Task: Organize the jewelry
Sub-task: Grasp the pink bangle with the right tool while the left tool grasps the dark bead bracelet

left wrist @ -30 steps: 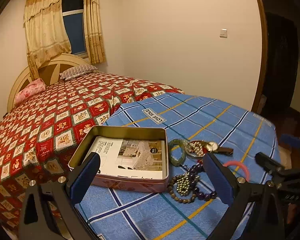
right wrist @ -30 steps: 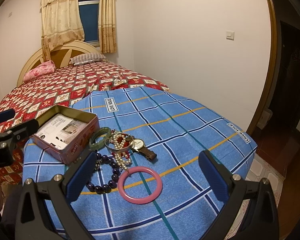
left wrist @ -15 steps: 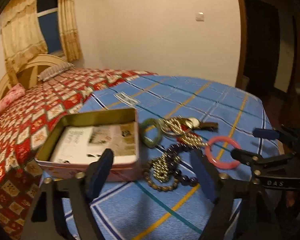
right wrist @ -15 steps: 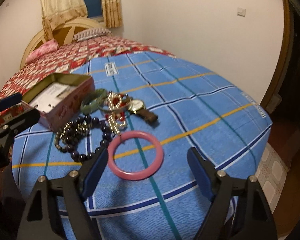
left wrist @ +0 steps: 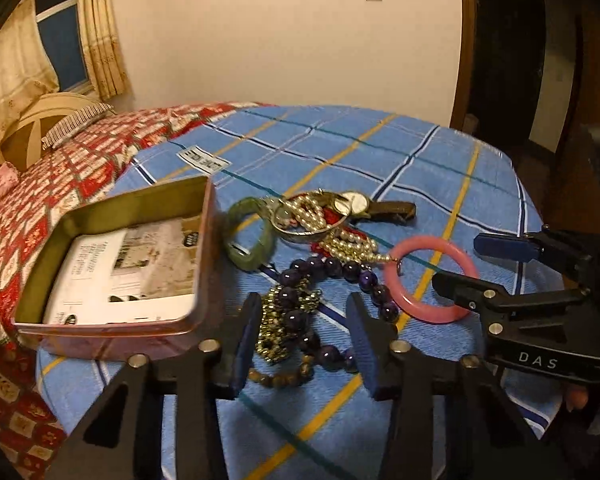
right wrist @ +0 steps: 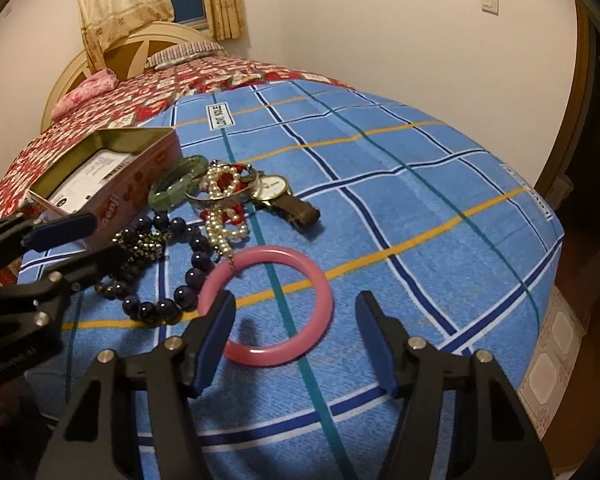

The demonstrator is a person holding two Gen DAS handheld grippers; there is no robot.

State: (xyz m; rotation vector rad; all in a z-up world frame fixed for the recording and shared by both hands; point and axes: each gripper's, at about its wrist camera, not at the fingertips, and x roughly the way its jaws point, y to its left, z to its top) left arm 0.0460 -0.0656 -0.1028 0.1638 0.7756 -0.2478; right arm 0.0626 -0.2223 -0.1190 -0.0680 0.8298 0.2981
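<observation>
Jewelry lies heaped on a blue checked cloth [right wrist: 420, 208] beside an open tin box [left wrist: 204, 240]. My left gripper [left wrist: 300, 336] hangs low over the purple bead bracelet [left wrist: 332, 266]. Its jaws are closing with the purple and small gold beads between them, and the pads are not pressing. My right gripper [right wrist: 296, 320] straddles the near side of the pink bangle [right wrist: 320, 280]. Its jaws are closing too and stand clear of the ring. A green bangle [left wrist: 256, 256], pearl strands [left wrist: 352, 246] and a watch [left wrist: 360, 202] lie behind.
The tin box [right wrist: 140, 136] holds a printed sheet. A bed with a red patterned cover [right wrist: 100, 120] stretches behind to the left. The cloth drops off at the right toward a tiled floor [right wrist: 556, 352] and a dark doorway [left wrist: 512, 60].
Both grippers have sunk toward the jewelry and tilted further down, and their jaws have narrowed. The left now frames the beads. The right now frames the pink bangle.
</observation>
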